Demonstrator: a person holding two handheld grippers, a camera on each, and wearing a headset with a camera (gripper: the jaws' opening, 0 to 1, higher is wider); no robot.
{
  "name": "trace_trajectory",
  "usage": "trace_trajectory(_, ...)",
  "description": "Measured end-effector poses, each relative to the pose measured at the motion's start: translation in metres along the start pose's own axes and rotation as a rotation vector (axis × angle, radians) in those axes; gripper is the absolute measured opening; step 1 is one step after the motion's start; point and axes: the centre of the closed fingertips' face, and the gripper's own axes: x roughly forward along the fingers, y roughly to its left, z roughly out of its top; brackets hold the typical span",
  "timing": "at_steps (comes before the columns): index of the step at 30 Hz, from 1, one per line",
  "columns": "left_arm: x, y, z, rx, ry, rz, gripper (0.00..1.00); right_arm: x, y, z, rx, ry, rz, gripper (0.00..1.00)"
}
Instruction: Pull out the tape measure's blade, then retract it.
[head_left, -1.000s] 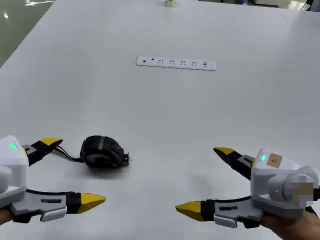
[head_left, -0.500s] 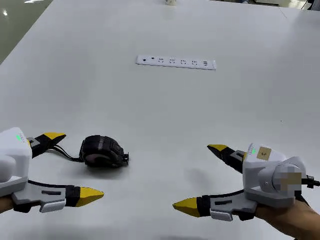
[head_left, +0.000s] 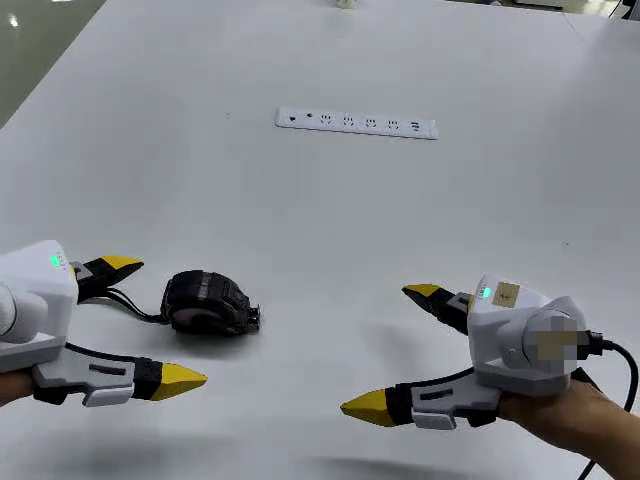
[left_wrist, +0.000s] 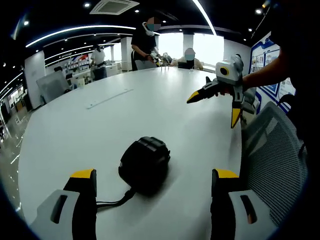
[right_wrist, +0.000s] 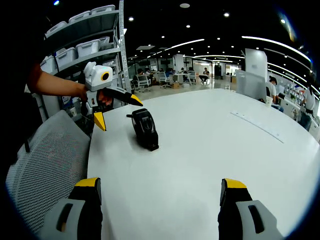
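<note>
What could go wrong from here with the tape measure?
The tape measure lies loose on the table; the open left gripper could shove it instead of gripping. Its strap lies beside that gripper and may get pinched. The blade tip looks small for the right gripper.

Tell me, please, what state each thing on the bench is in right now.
left tool: open, holding nothing.
right tool: open, holding nothing.
tape measure: blade in, resting untouched on the table, just ahead of the left tool's jaws.
power strip: lying flat on the table, nothing plugged in.
</note>
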Motion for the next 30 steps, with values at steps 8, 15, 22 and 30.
trace_trajectory(8,0.007,0.001,-0.003,0.028,0.029,-0.035,0.89,0.009,-0.004,-0.001,-0.017,0.019,0.024,0.99)
trace_trajectory(15,0.012,0.005,-0.004,0.047,0.048,-0.057,0.88,0.019,-0.005,-0.001,-0.044,0.043,0.06,0.97)
trace_trajectory(22,0.016,0.006,-0.009,0.073,0.083,-0.082,0.86,0.03,-0.005,0.0,-0.06,0.063,0.095,0.97)
trace_trajectory(30,0.019,0.008,-0.013,0.099,0.11,-0.105,0.84,0.043,-0.002,0.004,-0.098,0.062,0.137,0.95)
